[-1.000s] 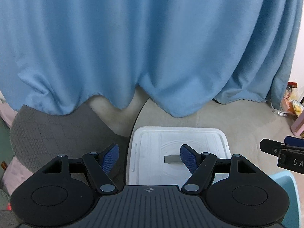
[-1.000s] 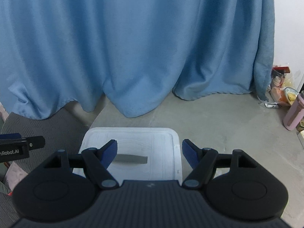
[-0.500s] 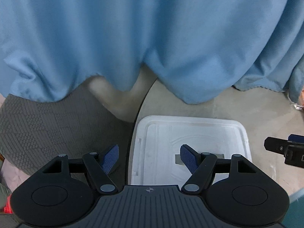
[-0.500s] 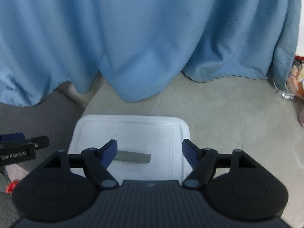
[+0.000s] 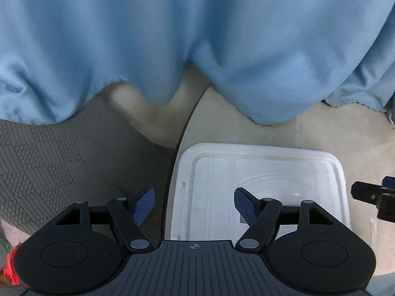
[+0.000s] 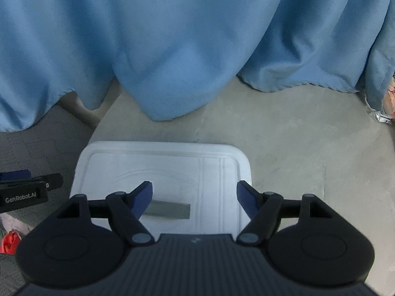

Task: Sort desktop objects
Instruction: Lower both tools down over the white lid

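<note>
A white plastic storage box with its lid on (image 5: 266, 170) sits on a grey round tabletop (image 5: 308, 133); it also shows in the right wrist view (image 6: 160, 165). A grey label (image 6: 170, 209) lies on the lid. My left gripper (image 5: 194, 203) is open and empty above the box's left edge. My right gripper (image 6: 194, 199) is open and empty above the box's right half. Each gripper shows at the edge of the other's view: the right one (image 5: 372, 197) and the left one (image 6: 27, 190).
A blue curtain (image 5: 197, 37) hangs behind the table and drapes onto it. A grey patterned rug (image 5: 61, 160) covers the floor at the left. Something red (image 6: 8, 244) lies at the lower left. Small packaged items (image 6: 387, 103) sit at the table's far right.
Both grippers have tilted down and moved forward toward the box. The box now looks larger and fills more of each view. Both jaws stay open.
</note>
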A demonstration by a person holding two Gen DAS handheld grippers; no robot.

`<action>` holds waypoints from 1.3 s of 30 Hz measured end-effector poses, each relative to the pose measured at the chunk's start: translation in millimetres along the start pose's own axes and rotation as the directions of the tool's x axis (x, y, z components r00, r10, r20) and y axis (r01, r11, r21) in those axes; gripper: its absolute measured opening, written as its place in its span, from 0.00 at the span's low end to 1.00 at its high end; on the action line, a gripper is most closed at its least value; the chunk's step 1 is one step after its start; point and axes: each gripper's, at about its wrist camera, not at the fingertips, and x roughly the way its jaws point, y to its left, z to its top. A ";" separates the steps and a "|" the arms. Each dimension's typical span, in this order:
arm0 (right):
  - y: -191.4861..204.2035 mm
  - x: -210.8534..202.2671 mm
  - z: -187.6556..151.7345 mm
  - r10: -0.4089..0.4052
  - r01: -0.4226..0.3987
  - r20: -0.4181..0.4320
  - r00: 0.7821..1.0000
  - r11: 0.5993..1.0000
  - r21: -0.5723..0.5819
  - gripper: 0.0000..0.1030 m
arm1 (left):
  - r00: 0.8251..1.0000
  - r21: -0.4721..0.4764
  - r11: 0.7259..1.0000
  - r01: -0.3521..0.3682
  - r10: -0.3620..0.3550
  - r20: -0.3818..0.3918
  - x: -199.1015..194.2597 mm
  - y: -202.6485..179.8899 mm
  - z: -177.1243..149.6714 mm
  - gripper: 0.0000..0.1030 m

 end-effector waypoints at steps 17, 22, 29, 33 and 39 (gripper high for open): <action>-18.8 57.6 12.7 -0.009 0.021 -0.174 0.985 0.997 0.068 0.73 | 0.993 -0.009 1.000 -0.008 0.007 -0.116 73.5 -1.4 -2.3 0.72; -20.9 70.3 16.9 -0.018 0.031 -0.232 0.973 0.998 0.056 0.73 | 0.990 -0.013 1.000 0.002 -0.003 -0.140 83.8 1.1 -2.5 0.72; -25.4 93.4 25.7 -0.018 0.036 -0.281 0.960 0.997 0.061 0.73 | 0.986 -0.017 1.000 0.011 -0.013 -0.164 97.4 -1.1 0.8 0.72; -29.0 110.1 23.7 0.011 0.023 -0.325 0.946 0.995 0.099 0.73 | 0.985 -0.027 1.000 0.012 -0.017 -0.174 104.5 1.5 2.3 0.72; -25.9 121.0 17.9 0.019 0.022 -0.347 0.938 0.993 0.115 0.73 | 0.982 -0.026 0.999 0.019 -0.023 -0.186 111.1 2.9 0.7 0.72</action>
